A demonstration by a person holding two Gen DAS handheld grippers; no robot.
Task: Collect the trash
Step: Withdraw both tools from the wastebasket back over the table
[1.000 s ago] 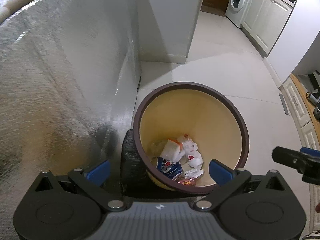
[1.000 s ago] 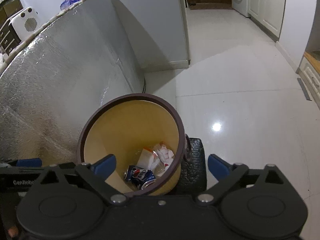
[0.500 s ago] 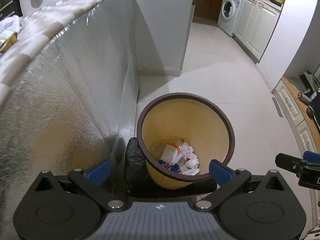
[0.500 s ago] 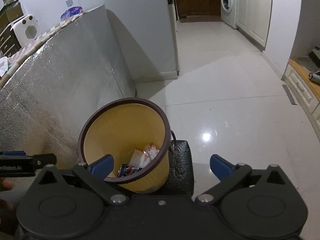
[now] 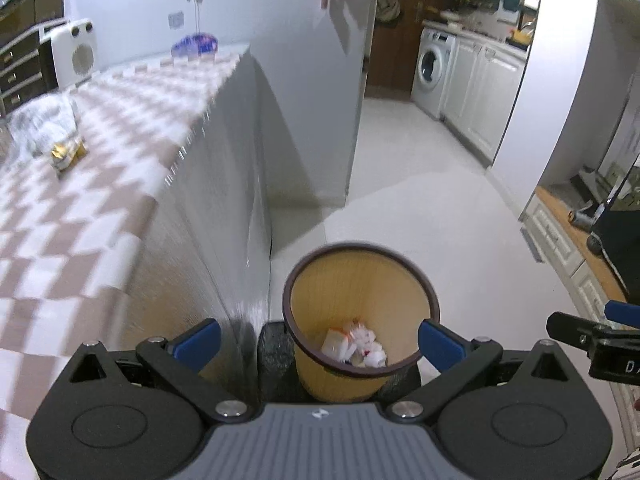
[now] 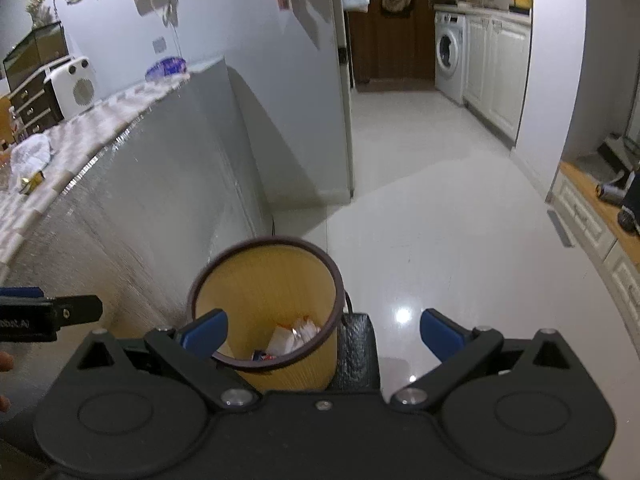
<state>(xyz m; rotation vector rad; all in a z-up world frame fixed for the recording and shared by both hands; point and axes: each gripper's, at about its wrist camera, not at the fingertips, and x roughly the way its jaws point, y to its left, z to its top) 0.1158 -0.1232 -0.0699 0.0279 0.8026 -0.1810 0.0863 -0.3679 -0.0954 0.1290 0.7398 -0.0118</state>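
A tan waste bin (image 5: 362,276) with a dark rim stands on the floor beside the table's silver side; it also shows in the right wrist view (image 6: 264,280). Paper scraps and a blue can (image 5: 354,346) lie at its bottom, seen too in the right wrist view (image 6: 290,338). My left gripper (image 5: 318,340) is open and empty above the bin. My right gripper (image 6: 320,330) is open and empty above it too. On the checkered table top lie a crumpled clear bag (image 5: 42,124) and a yellow wrapper (image 5: 68,152).
A table with a checkered cloth (image 5: 104,184) and foil-clad side (image 6: 132,208) fills the left. A white heater (image 5: 74,52) stands at its far end. A black object (image 6: 356,352) sits beside the bin. White floor, cabinets and a washing machine (image 5: 430,66) lie ahead.
Both grippers have risen well above the bin, which now looks smaller and lower. The table top with the bag and wrapper has come into view. Both stay open.
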